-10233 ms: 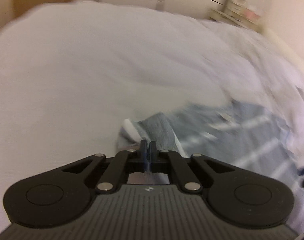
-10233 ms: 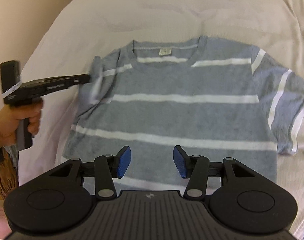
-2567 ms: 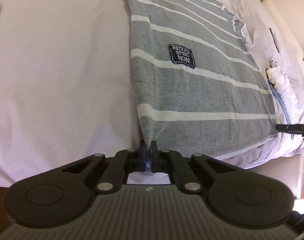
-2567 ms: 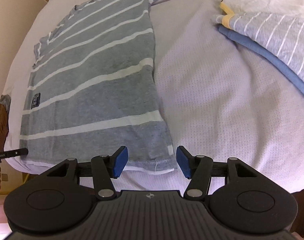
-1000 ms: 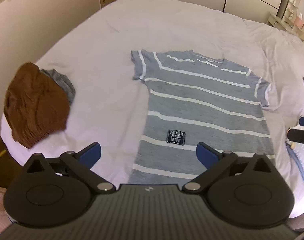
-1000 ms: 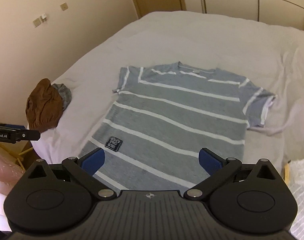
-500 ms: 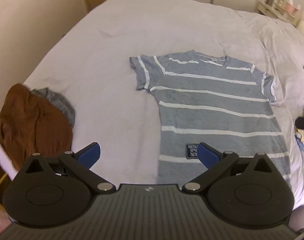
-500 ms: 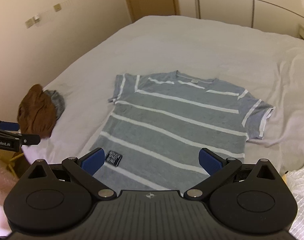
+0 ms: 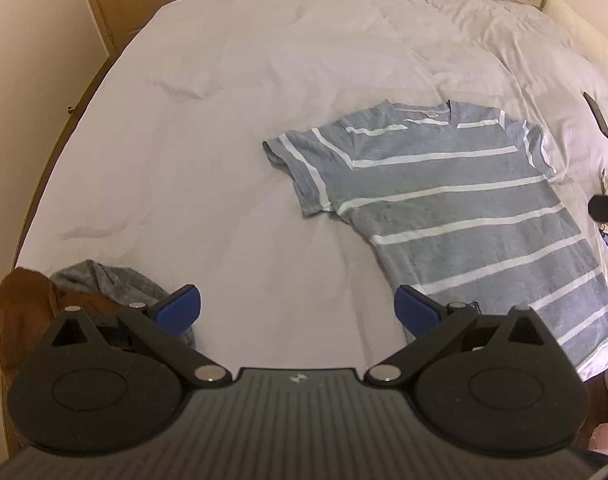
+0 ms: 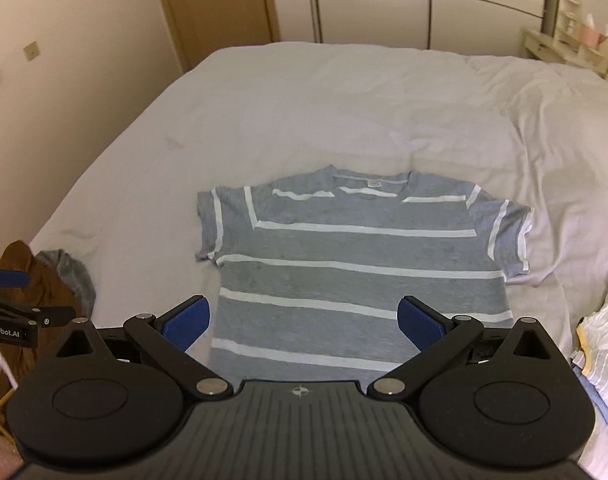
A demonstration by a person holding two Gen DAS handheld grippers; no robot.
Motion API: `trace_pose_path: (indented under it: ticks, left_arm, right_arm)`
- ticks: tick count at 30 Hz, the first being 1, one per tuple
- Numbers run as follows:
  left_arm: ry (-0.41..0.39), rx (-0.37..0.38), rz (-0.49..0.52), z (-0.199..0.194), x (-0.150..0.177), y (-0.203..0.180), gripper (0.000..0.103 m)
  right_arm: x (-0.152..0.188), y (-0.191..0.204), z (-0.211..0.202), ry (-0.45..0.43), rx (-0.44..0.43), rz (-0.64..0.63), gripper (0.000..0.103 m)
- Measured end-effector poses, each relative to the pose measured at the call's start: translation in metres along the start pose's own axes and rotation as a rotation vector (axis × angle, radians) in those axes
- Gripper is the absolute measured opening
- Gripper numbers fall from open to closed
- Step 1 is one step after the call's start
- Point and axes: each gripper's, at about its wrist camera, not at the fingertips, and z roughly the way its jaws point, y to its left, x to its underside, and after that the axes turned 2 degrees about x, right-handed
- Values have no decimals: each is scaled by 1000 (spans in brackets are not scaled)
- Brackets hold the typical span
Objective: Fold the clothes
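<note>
On the white bed, near its front edge, a grey striped T-shirt lies flat and face up, the collar toward the far end of the bed and the hem toward the person. Its long axis runs from the hem near the front edge to the collar, so it points away from both tools. Both sleeves are spread out to the sides.

The left gripper is held above the bed with its blue pads wide apart and nothing between them. From it the T-shirt lies ahead and to the right; the left sleeve is the part nearest to its line. The right gripper is also spread wide and empty, and it looks almost straight along the shirt, with the hem just under its pads in the view.

A brown and grey pile of clothes sits at the front left corner of the bed, and a folded stack lies at the right edge.

I judge that the shirt is laid out but no fold is made yet. The right gripper seems nearer to the shirt; the left one must move to the right to reach its own side.
</note>
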Motion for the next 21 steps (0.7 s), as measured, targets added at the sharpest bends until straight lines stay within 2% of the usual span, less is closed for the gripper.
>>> trace_pose_path:
  ticks: [8, 21]
  left_arm:
    - [17, 6, 13, 11, -13, 8, 102]
    - [52, -47, 22, 12, -34, -14, 102]
  right_arm:
    - [-15, 24, 10, 10, 57, 2, 103]
    - [-28, -11, 46, 86, -2, 97, 103]
